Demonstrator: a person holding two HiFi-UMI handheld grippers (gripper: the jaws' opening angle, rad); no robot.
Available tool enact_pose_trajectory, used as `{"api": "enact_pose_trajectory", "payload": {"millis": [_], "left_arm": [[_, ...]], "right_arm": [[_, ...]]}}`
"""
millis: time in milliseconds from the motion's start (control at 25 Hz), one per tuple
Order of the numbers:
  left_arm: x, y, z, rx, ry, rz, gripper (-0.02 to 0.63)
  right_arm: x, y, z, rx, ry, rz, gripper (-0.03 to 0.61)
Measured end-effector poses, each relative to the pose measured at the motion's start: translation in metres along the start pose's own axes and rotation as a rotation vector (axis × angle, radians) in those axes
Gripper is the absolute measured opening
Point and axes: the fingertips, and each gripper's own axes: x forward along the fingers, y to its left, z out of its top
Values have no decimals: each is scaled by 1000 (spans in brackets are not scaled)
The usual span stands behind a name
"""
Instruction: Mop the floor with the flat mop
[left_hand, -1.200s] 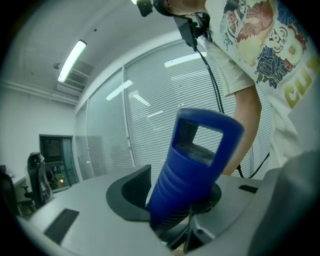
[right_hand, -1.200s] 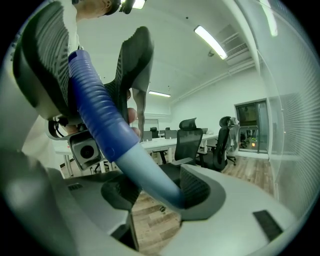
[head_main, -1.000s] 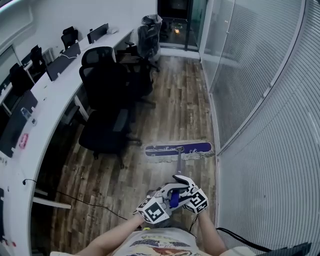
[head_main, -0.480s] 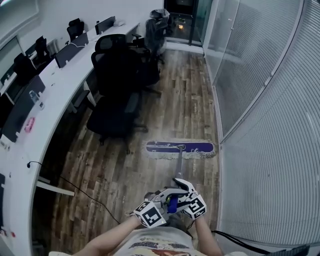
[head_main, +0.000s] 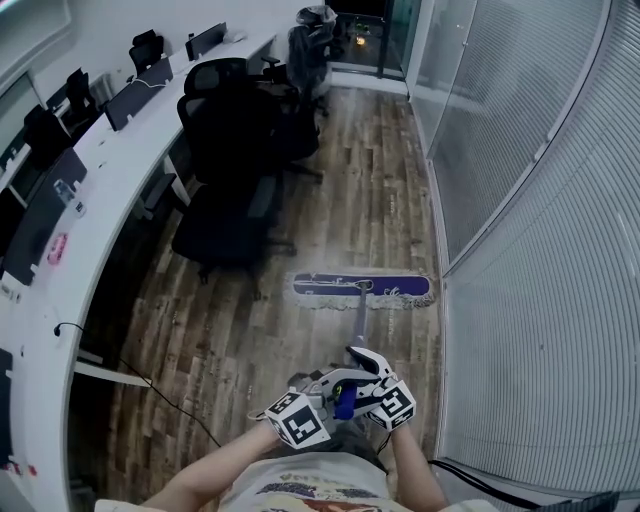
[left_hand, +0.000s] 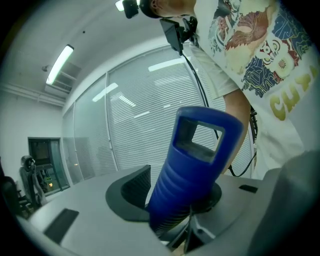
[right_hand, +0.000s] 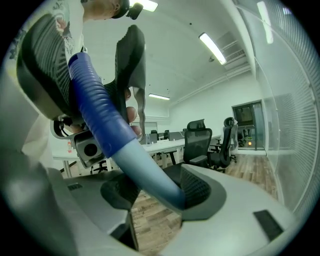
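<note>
Blue grip (left_hand: 195, 165) of flat mop (head_main: 358, 328) clamped in left gripper (head_main: 336, 388); right gripper (head_main: 365, 362) clamps pole (right_hand: 150, 172) below; mop head (head_main: 362, 290) at floor's (head_main: 250, 350) right edge.

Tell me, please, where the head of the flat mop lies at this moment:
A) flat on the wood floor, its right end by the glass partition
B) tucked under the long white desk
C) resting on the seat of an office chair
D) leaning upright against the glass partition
A: in the head view the flat mop lies with its head flat on the wood floor, the right end close to the foot of the glass partition, clear of the desk and chairs.
</note>
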Motion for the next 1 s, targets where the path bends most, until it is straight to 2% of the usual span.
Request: {"api": "enact_pose_trajectory", "payload": {"millis": [160,600,1000], "left_arm": [[20,23,-11,-2,9,-1,140],[104,161,-29,-1,53,-7,140],[156,245,-49,-14,66,60,140]], "right_arm": [[4,-32,-2,9,-5,1,225],[31,-186,30,26,-26,38,227],[50,-280,36,5,-23,83,227]]}}
